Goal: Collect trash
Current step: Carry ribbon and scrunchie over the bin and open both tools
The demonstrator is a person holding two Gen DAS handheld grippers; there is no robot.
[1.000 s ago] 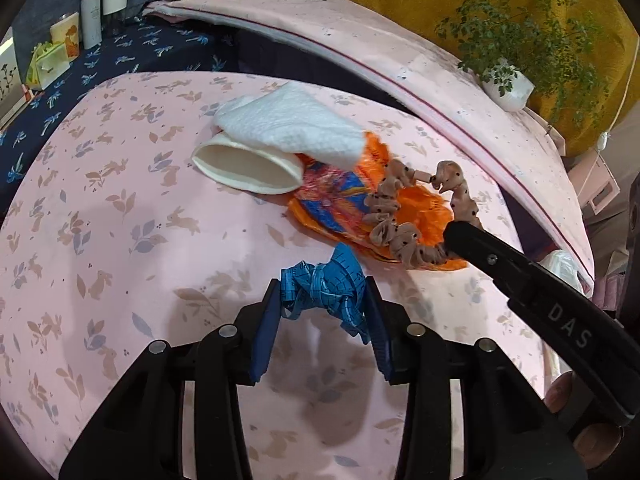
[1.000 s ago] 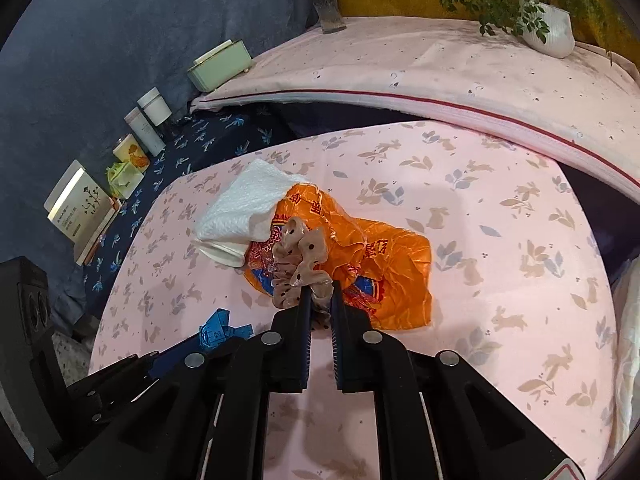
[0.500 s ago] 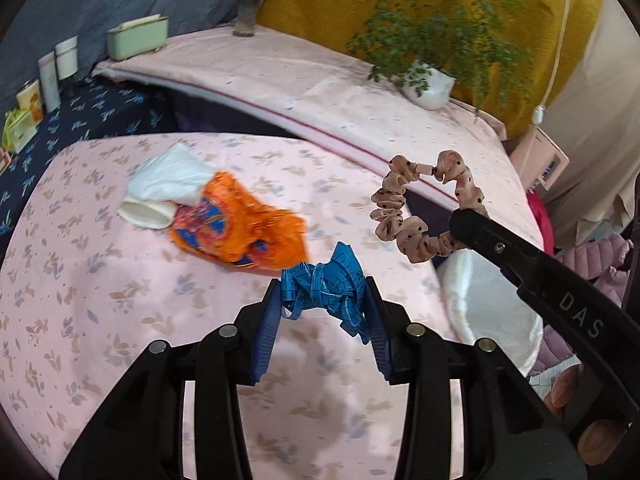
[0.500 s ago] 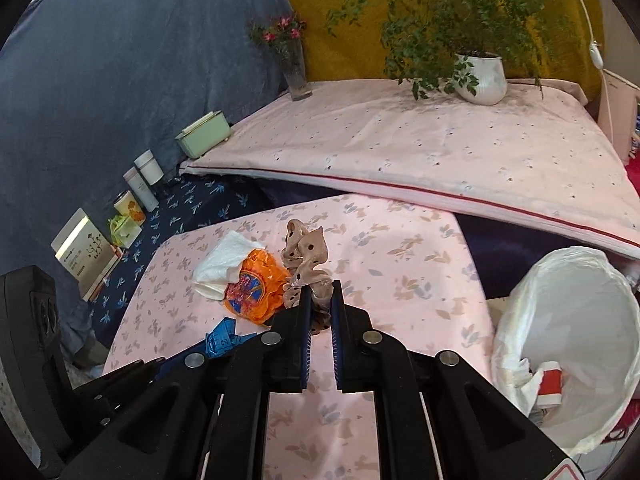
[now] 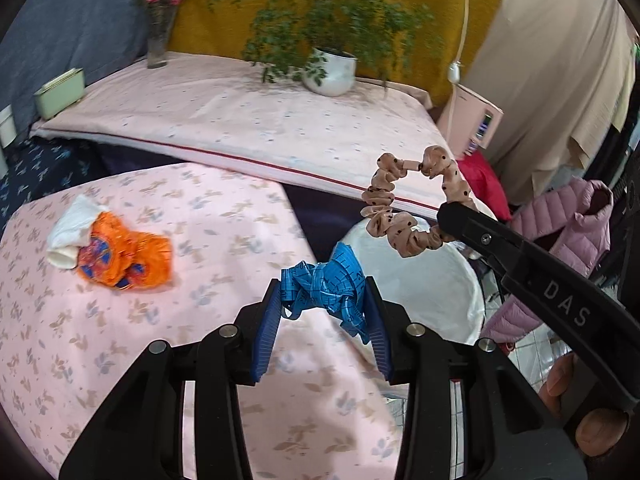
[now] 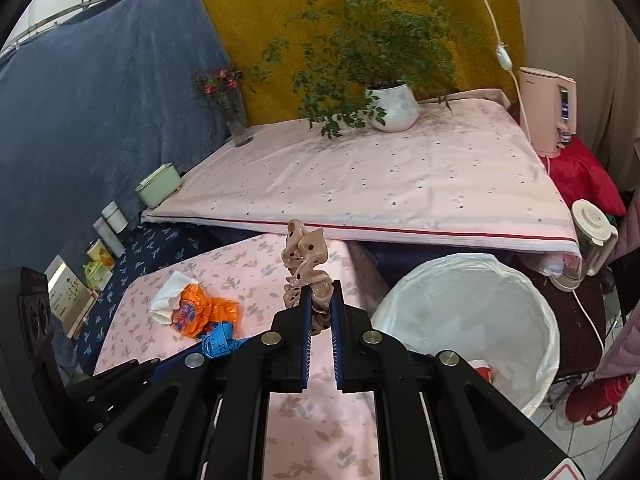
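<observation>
My left gripper (image 5: 323,300) is shut on a bunched blue measuring tape (image 5: 328,285), held above the right edge of the pink floral table (image 5: 120,340). My right gripper (image 6: 319,300) is shut on a tan spotted scrunchie (image 6: 306,258); that scrunchie (image 5: 404,208) hangs over the white-lined trash bin (image 5: 432,280) in the left wrist view. The bin (image 6: 472,316) stands just right of the table. An orange wrapper (image 5: 124,258) and a white tissue with a paper cup (image 5: 66,230) lie on the table at the left.
A longer pink-covered table (image 6: 380,184) stands behind with a potted plant (image 6: 390,108), a flower vase (image 6: 236,120) and a green box (image 6: 158,184). A blender jug (image 6: 588,240), a pink appliance (image 6: 548,112) and a pink jacket (image 5: 568,236) crowd the right side.
Both grippers have risen and swung right, away from the orange wrapper, carrying the tape and the scrunchie. The trash bin has come into view beneath them.
</observation>
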